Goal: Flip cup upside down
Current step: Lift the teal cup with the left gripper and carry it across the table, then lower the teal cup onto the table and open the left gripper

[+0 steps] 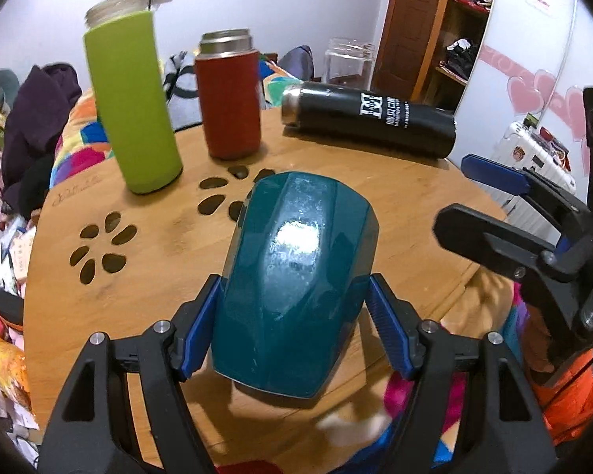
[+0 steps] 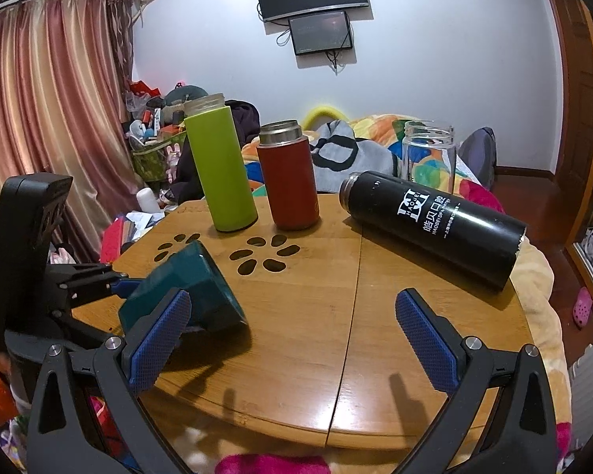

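1. Left wrist view: my left tool has the teal cup between its two blue pads. The left pad lies against the cup's wall; the right pad sits just beside the wall, and I cannot tell whether it touches. So I read it as narrowed around the cup, either gripping it or about to let it go.
2. Same view: the cup is tilted, its far end pointing away from me and its near end low over the tabletop. Which end is the mouth I cannot tell from here.
3. Same view: behind it stand a green bottle and a red bottle, with a black bottle lying on its side. My right tool hangs off to the right, apart from the cup.
4. Right wrist view: my right tool is spread wide and holds nothing, over bare tabletop.
5. Same view: the cup leans at the left, one edge seemingly on the wood, with the left tool at its side.
6. My judgement: I am mid-flip. Next I need to finish the turn until the mouth sits flat, then release, keeping clear of the bottles.
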Demonstrator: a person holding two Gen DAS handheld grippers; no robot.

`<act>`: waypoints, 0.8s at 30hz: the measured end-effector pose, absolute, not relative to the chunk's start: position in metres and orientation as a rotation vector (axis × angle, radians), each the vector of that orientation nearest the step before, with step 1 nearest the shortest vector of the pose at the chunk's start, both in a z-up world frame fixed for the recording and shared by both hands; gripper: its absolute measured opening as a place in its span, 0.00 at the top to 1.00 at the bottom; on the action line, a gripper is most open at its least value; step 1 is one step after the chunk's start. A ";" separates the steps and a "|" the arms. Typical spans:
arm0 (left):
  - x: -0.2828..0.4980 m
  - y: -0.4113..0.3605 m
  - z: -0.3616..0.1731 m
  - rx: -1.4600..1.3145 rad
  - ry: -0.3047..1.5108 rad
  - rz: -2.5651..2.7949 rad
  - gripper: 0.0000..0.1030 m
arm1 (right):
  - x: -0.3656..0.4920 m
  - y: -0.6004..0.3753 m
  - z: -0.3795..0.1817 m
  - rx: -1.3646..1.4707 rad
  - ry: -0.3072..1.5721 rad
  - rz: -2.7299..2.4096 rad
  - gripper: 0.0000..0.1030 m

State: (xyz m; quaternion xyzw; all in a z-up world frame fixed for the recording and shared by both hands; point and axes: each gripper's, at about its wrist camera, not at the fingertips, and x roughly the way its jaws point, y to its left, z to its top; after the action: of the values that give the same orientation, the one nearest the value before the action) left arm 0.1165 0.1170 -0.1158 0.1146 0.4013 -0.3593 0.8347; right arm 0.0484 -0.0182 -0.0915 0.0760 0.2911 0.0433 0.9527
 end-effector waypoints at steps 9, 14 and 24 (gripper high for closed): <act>0.119 0.106 -0.116 0.254 0.848 -0.794 0.30 | 0.049 -0.027 -0.097 0.184 0.613 0.079 0.00; 0.118 0.108 -0.116 0.258 0.846 -0.799 0.30 | 0.051 -0.029 -0.099 0.193 0.622 0.076 0.00; 0.104 0.132 -0.102 0.247 0.805 -0.814 0.30 | 0.050 -0.029 -0.096 0.183 0.607 0.079 0.00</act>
State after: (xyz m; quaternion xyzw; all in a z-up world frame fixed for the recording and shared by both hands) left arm 0.1045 0.1315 -0.1018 0.1164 0.3798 -0.3843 0.8334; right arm 0.0496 -0.0286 -0.0961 0.0900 0.2982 0.0387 0.9495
